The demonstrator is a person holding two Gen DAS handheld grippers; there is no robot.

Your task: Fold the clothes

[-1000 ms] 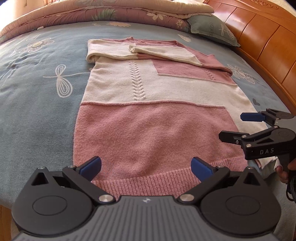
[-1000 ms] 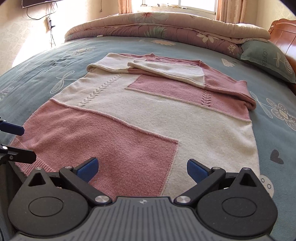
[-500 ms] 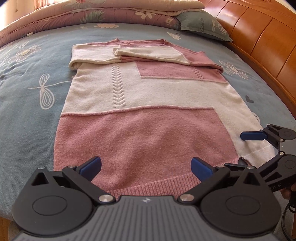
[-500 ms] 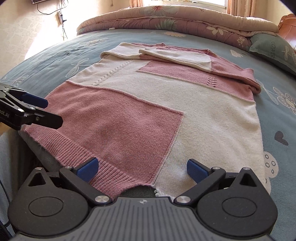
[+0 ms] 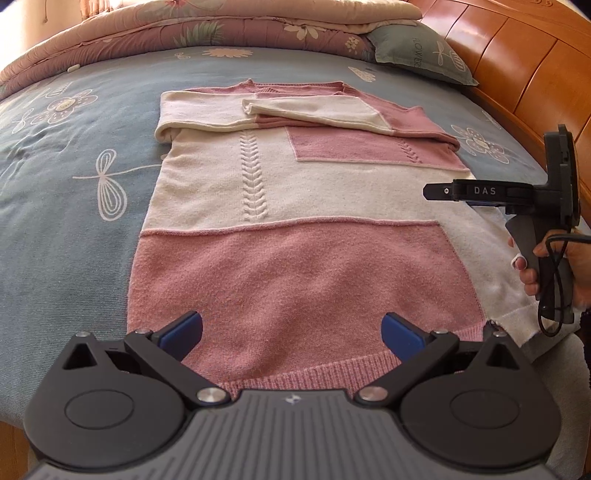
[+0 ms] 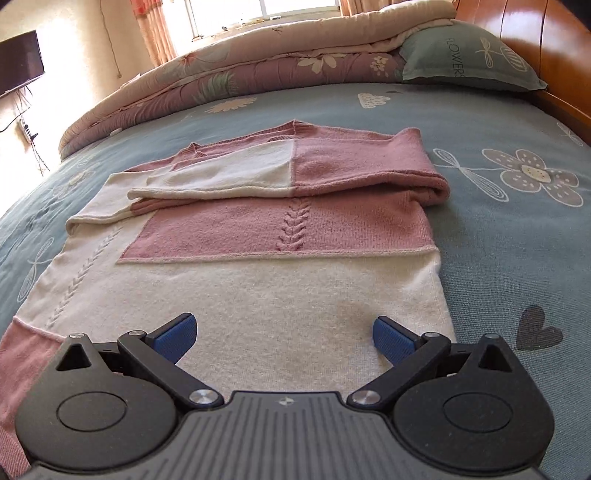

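Note:
A pink and cream knit sweater point(image 5: 295, 206) lies flat on the bed, both sleeves folded across its chest at the far end; it also shows in the right wrist view point(image 6: 258, 280). My left gripper point(image 5: 291, 332) is open and empty, hovering over the pink ribbed hem point(image 5: 295, 373). My right gripper point(image 6: 282, 334) is open and empty above the cream panel near the sweater's right edge. In the left wrist view the right gripper point(image 5: 461, 194) appears side-on at the right, held in a hand above the sweater's right side.
The bed has a blue sheet with flower prints point(image 5: 66, 192). A folded quilt point(image 5: 207, 26) and a green pillow point(image 5: 417, 51) lie at the far end. A wooden headboard point(image 5: 524, 66) runs along the right. The bed's near edge is just under the hem.
My right gripper has risen from the sweater's lower right corner and moved forward over the cream panel. My left gripper has shifted slightly and stays open over the hem.

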